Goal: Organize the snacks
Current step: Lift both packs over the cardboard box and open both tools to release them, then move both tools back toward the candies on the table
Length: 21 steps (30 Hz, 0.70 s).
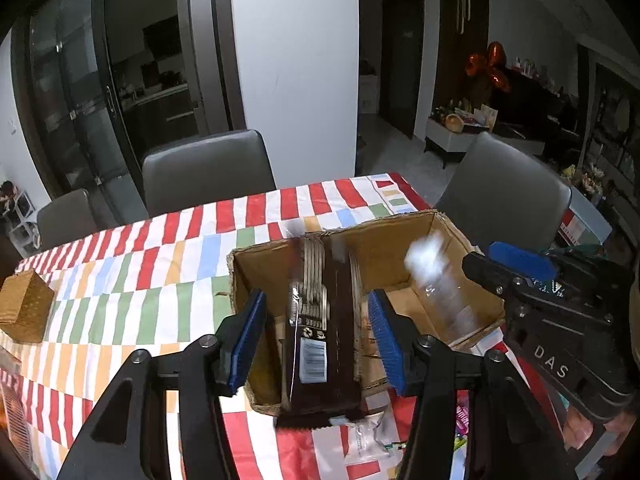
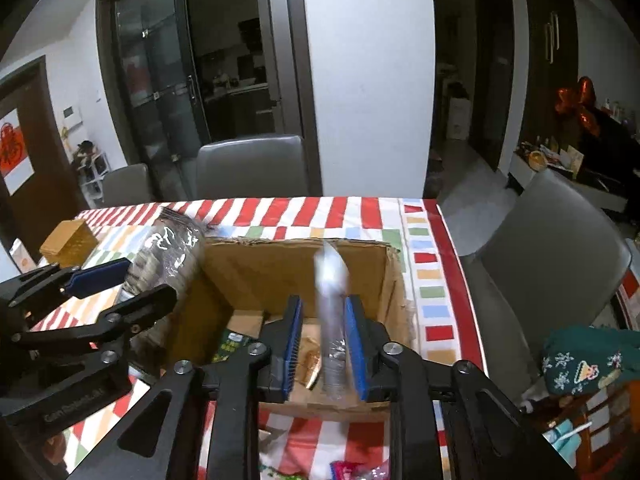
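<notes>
Left wrist view: the left claw [image 1: 318,334] stands released, its blue pads clear on both sides of a dark biscuit pack [image 1: 316,332] that leans over the near rim of the cardboard box [image 1: 384,248] on the striped worktop [image 1: 120,280]. The pack looks stiff but brittle inside — best gripped across its flat sides, mid-length.

Right wrist view: the right claw [image 2: 324,344] is clenched on a clear plastic packet [image 2: 332,320], held upright over the box's right compartment. It seems light, crinkly and slippery — hold it low, near the bulkier end.
</notes>
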### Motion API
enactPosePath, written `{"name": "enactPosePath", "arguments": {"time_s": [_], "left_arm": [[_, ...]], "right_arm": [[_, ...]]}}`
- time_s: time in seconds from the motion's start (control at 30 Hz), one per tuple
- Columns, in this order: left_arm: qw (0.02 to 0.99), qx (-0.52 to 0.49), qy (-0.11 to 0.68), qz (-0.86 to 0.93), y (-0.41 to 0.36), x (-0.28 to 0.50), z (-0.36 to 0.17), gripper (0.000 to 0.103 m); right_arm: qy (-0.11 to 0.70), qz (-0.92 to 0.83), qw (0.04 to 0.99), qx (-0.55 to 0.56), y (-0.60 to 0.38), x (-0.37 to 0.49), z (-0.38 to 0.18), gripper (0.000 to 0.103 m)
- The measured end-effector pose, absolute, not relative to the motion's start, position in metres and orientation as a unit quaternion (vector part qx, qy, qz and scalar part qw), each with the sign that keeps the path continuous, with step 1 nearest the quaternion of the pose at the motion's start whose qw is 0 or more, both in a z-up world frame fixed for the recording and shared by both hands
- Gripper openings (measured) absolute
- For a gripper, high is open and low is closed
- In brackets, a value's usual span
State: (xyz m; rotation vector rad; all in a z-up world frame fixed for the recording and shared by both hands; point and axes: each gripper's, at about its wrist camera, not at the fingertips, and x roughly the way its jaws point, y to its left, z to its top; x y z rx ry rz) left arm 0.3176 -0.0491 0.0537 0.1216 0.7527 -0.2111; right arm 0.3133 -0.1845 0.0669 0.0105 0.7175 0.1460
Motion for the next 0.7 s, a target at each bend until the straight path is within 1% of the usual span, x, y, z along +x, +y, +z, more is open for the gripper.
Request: {"name": "enactPosePath", "arguments": {"time_s": [0.03, 0.07, 0.23, 0.3, 0.37, 0.47, 0.7], "left_arm": [[0.925, 0.061, 0.363, -0.099, -0.049, 0.313, 0.055, 0.060], [0.926, 0.062, 0.359, -0.095, -0.049, 0.309, 0.056, 0.060], [0.930, 0.059, 0.350, -0.096, -0.046, 0.284, 0.061, 0.063], [0.933, 0.062, 0.342, -0.092, -0.046, 0.270, 0.063, 0.064], [0.935, 0.060, 0.336, -0.094, -0.046, 0.255, 0.065, 0.065], [0.938, 0.056, 0.327, -0.100, -0.046, 0.234, 0.066, 0.067], [0.936, 0.063, 0.325, -0.120, -0.055, 0.189, 0.057, 0.068]], "right_arm": [[0.348, 0.070, 0.935, 0.000, -0.184, 0.312, 0.068, 0.035], [0.345, 0.064, 0.936, -0.006, -0.184, 0.307, 0.069, 0.037], [0.329, 0.081, 0.941, -0.012, -0.183, 0.277, 0.076, 0.037], [0.322, 0.087, 0.943, -0.010, -0.185, 0.265, 0.079, 0.041], [0.312, 0.087, 0.946, -0.006, -0.187, 0.249, 0.081, 0.043], [0.302, 0.089, 0.949, -0.009, -0.189, 0.231, 0.083, 0.043], [0.294, 0.088, 0.952, -0.002, -0.200, 0.187, 0.077, 0.046]]}}
